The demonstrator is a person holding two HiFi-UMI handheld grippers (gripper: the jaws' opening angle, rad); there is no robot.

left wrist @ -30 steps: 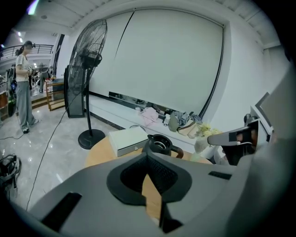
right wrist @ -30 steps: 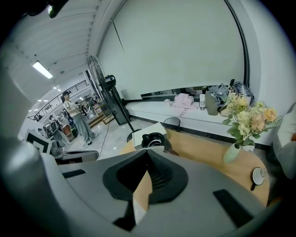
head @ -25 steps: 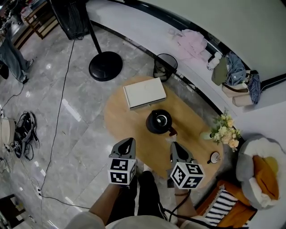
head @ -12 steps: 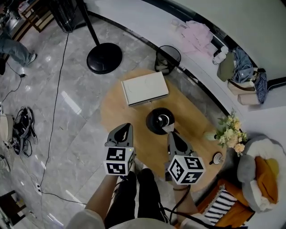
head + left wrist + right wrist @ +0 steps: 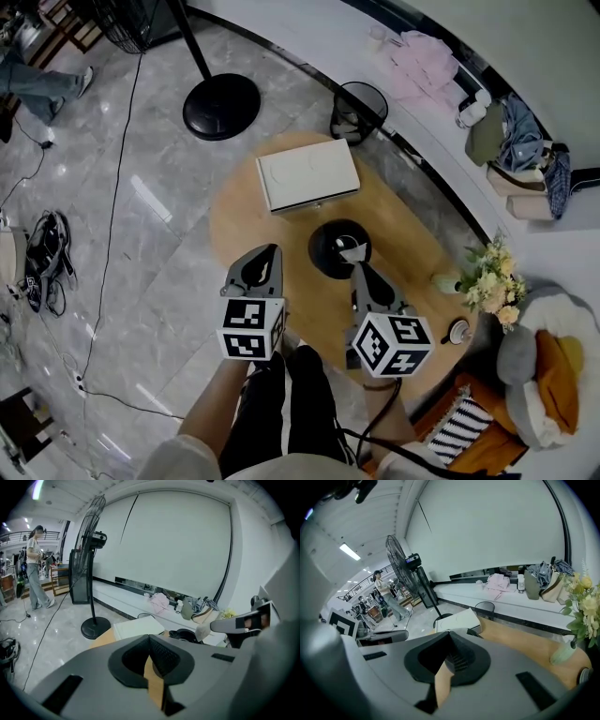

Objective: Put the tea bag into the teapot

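My right hand-held gripper (image 5: 357,269) is clamped on the tea bag (image 5: 204,631). The pale bag shows at the very tip of the closed jaws. It hangs over the open mouth of the black teapot (image 5: 328,255), which stands near the middle of the round wooden table (image 5: 251,223). I cannot tell whether the bag touches the rim, and I cannot see what is inside the pot.

My left hand-held gripper (image 5: 266,258) hovers at about 8 o'clock from the teapot, over the near part of the table. Its jaws are pressed together with nothing between them.

A flat white box (image 5: 307,174) lies closed on the table at 11 o'clock from the teapot. At 3 o'clock, by the table's edge, a small pale vase (image 5: 446,280) holds a bunch of cream and peach flowers (image 5: 493,287). On the floor just past the table, at 12 o'clock, stands a dark wire wastebasket (image 5: 357,111). Its contents are too small to tell.
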